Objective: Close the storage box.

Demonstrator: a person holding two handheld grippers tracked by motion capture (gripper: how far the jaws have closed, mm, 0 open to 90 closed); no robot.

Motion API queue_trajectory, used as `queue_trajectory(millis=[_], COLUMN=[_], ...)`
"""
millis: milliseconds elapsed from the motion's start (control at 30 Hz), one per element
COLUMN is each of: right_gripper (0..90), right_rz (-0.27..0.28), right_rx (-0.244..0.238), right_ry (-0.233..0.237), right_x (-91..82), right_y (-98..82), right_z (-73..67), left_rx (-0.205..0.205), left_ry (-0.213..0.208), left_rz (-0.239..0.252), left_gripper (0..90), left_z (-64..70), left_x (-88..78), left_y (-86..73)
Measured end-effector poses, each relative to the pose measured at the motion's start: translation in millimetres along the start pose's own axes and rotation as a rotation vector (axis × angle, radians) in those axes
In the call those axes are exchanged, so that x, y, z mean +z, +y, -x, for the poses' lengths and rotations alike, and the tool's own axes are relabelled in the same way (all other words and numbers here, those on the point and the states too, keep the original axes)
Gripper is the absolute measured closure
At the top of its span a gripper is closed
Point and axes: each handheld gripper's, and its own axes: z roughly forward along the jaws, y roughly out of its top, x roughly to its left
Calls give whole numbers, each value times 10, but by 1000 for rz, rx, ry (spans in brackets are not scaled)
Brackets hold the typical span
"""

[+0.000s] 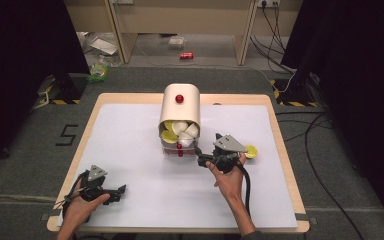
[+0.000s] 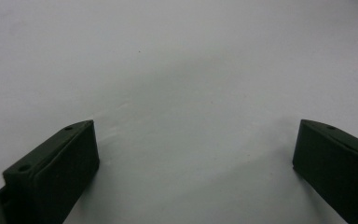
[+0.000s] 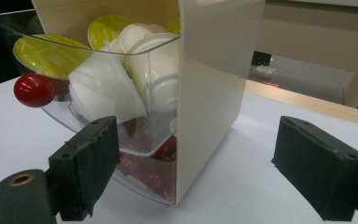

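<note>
The cream-coloured, round-topped capsule dispenser (image 1: 180, 112) stands at the middle of the far half of the white table mat (image 1: 130, 150), its upper clear plastic drawer (image 3: 51, 112) tilted open toward the person. The drawer looks thin, stiff and slick, so it is probably light but easy to lose from a pinch; the round red knob (image 3: 34, 89) on its front edge seems the safest place to take hold. That drawer holds white capsule cups (image 3: 158, 79) and yellow-green foil-lidded capsules (image 3: 46, 55), piled loosely and likely to shift if jolted. A lower clear drawer (image 3: 149, 175) beneath it holds red capsules, and a second red knob (image 1: 179, 98) sits on the housing's top.

The right gripper (image 1: 206, 159) is just beside the dispenser's near right corner, its jaws spread wide and holding nothing. One yellow capsule (image 1: 251, 151) lies on the mat just beyond it. The left gripper (image 1: 121, 190) rests near the mat's front left, jaws also wide apart over bare mat.
</note>
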Motion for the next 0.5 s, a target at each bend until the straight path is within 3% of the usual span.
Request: queue_trajectory(millis=[500], right_gripper=[154], right_rz=[-2], right_rx=[5], right_ry=[-20], right_x=[82], right_y=[31], right_z=[32], left_rx=[0], left_ry=[0], left_rz=[0], left_gripper=[0], left_z=[2], left_x=[0], left_y=[0])
